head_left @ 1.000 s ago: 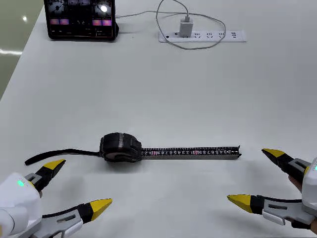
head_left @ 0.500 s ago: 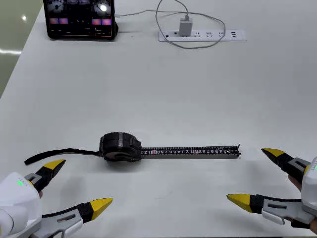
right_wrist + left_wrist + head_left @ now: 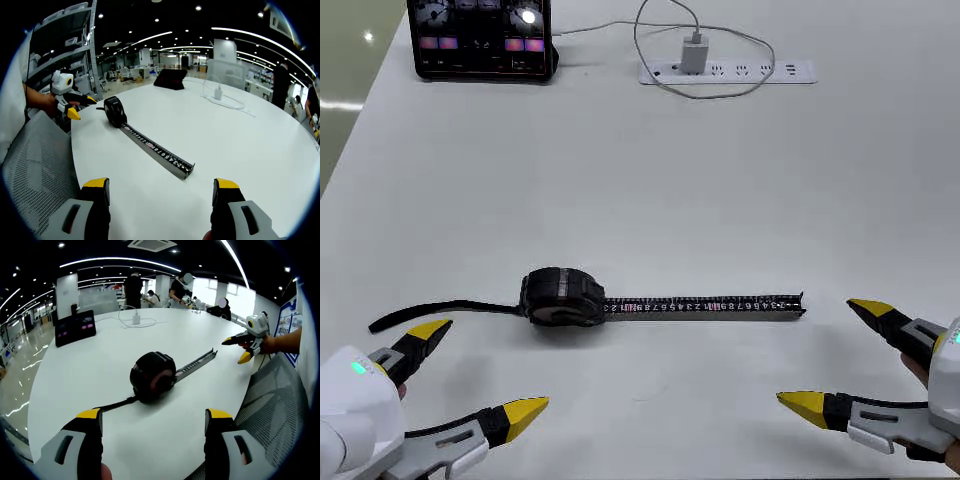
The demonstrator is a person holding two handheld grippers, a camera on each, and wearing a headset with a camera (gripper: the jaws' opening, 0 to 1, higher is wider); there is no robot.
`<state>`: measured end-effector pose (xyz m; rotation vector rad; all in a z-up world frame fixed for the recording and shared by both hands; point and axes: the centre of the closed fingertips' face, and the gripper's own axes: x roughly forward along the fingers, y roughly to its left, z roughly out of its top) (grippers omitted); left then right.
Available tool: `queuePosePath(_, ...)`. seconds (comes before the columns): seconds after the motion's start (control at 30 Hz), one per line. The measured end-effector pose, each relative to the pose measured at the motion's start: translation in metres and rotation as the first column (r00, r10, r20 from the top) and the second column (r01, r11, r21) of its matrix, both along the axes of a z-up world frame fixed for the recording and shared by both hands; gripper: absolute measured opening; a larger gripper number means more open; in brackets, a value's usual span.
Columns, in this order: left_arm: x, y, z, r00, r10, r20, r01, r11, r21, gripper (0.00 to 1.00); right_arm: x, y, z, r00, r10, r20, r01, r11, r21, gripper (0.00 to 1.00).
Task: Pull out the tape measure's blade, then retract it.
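1. Over the bench [image 3: 670, 180], in the head view, the left tool [image 3: 482, 368] and the right tool [image 3: 825, 352] hang low at either side. Each has its yellow-tipped jaws spread wide with nothing between them. The tape measure [image 3: 561, 297] lies flat just ahead of the left tool, not touching it. Its blade [image 3: 710, 305] is drawn out toward the right tool, and the hooked end stops short of that tool's farther jaw. A black strap [image 3: 440, 310] trails from the case past the left tool's farther jaw tip. Well beyond both tools sit a tablet [image 3: 480, 40] and a power strip [image 3: 760, 71] with a charger [image 3: 695, 55] plugged in.
2. Seen from the left gripper view, the left tool [image 3: 154, 415] is wide and empty. The tape measure [image 3: 152, 376] rests straight ahead, beyond the jaw tips. The blade [image 3: 197, 362] runs off toward the right tool [image 3: 234, 351], which a hand holds near the blade's end with its jaws parted.
3. Seen from the right gripper view, the right tool [image 3: 161, 183] is wide and empty. The blade [image 3: 157, 150] ends just ahead of its jaws. The tape measure [image 3: 115, 111] lies at the far end, near the left tool [image 3: 84, 107].
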<state>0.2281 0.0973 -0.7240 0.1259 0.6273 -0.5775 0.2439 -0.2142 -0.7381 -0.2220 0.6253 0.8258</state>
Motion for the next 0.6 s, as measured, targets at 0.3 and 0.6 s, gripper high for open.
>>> queuePosePath(0.3, 0.0024, -0.0012, 0.0018, 1.0, -0.001, 0.005, 0.001, 1.0, -0.001, 0.81, -0.0003, -0.0011, 0.0005, 1.0, -0.001, 0.0, 0.001, 1.0, -0.002, 0.84)
queuePosePath(0.6, 0.0055, -0.0044, 0.0032, 1.0, 0.002, 0.006, -0.002, 1.0, -0.007, 0.82, 0.0012, 0.0001, 0.0005, 1.0, 0.006, 0.0, -0.006, 1.0, -0.002, 0.84)
